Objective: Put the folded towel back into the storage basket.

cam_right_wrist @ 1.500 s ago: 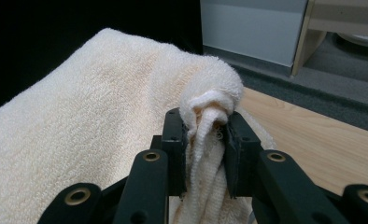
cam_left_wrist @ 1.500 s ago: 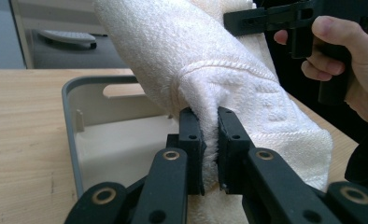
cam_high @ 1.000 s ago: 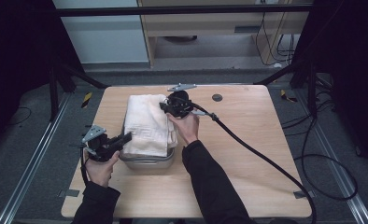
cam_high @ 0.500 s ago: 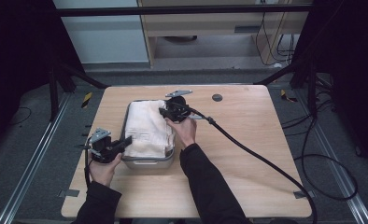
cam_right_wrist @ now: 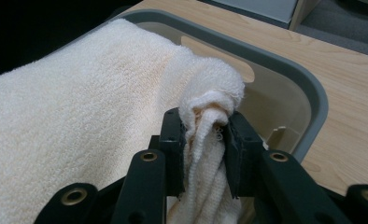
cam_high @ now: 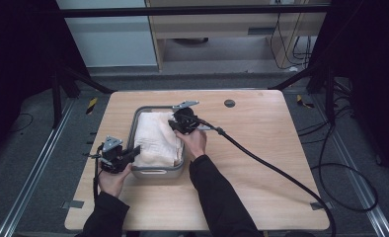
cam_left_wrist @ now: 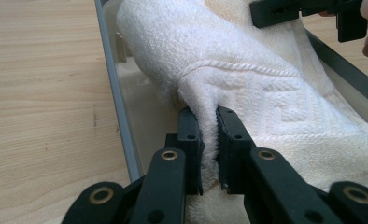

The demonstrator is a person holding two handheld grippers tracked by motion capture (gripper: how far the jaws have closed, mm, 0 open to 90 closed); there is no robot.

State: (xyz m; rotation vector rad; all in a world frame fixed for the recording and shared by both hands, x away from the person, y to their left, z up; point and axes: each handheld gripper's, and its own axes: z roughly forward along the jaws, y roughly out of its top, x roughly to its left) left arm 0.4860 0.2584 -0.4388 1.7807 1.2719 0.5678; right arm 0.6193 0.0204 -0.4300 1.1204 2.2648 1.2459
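Towel [cam_high: 157, 139], cream and folded, lies in a grey-rimmed tub [cam_high: 159, 172] on the wooden table [cam_high: 261, 148], hiding most of the tub's floor. Left tongs [cam_left_wrist: 209, 122] pinch a fold at its near edge, their jaws having just eased apart a little, terry still pressed between them. Right tongs [cam_right_wrist: 204, 122] clamp a bunched corner at the far rim. From above, both sets of pads are too small to make out.
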